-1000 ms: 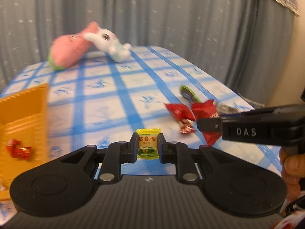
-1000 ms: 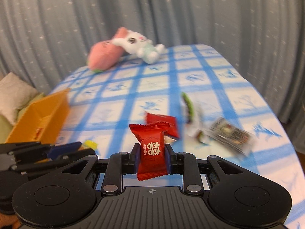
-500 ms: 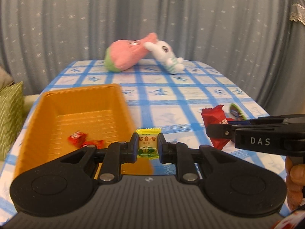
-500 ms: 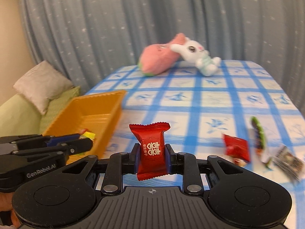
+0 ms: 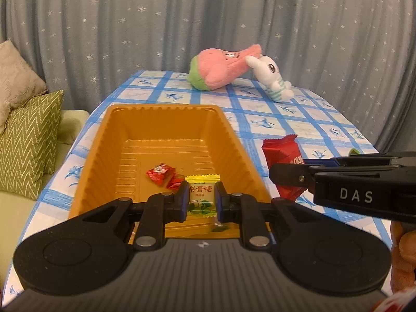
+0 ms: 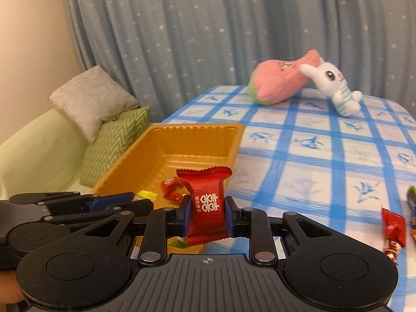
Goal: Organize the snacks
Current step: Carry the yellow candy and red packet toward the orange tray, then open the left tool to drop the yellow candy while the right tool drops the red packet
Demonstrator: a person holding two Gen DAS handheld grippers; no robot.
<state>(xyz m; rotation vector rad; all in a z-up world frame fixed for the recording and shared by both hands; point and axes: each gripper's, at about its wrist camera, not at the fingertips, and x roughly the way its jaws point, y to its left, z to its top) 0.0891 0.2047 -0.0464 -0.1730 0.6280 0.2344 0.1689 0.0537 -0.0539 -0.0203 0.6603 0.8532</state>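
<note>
Orange tray: ridged plastic tray (image 5: 161, 140) sitting centre-left in left wrist view, long axis running away from the camera; two small red wrapped candies (image 5: 159, 173) lying on its floor.
Left gripper: left gripper (image 5: 201, 201) clenching a yellow-green wrapped candy (image 5: 200, 197), pads pressing both sides; candy hanging over the tray's near end, lower centre of frame.
Right gripper: right gripper (image 6: 206, 217) grasping a red foil snack packet (image 6: 207, 205) upright between the pads; in right wrist view the tray (image 6: 221, 130) is lying up and to the left of it, packet looking just off the tray's right wall, over the blue-checked tablecloth (image 6: 325, 161).
Key relation: left hand is sitting nearer, already above the tray; right one needing to shift leftward across the rim before letting go.
Leftover snacks: red wrapped candy (image 6: 394, 227) and another wrapper partly cut off, lower right edge of right wrist view, well apart from tray.
Background: pink plush (image 5: 221, 69) and white bunny plush (image 5: 270, 78) lying at the far table end, untouched.
</note>
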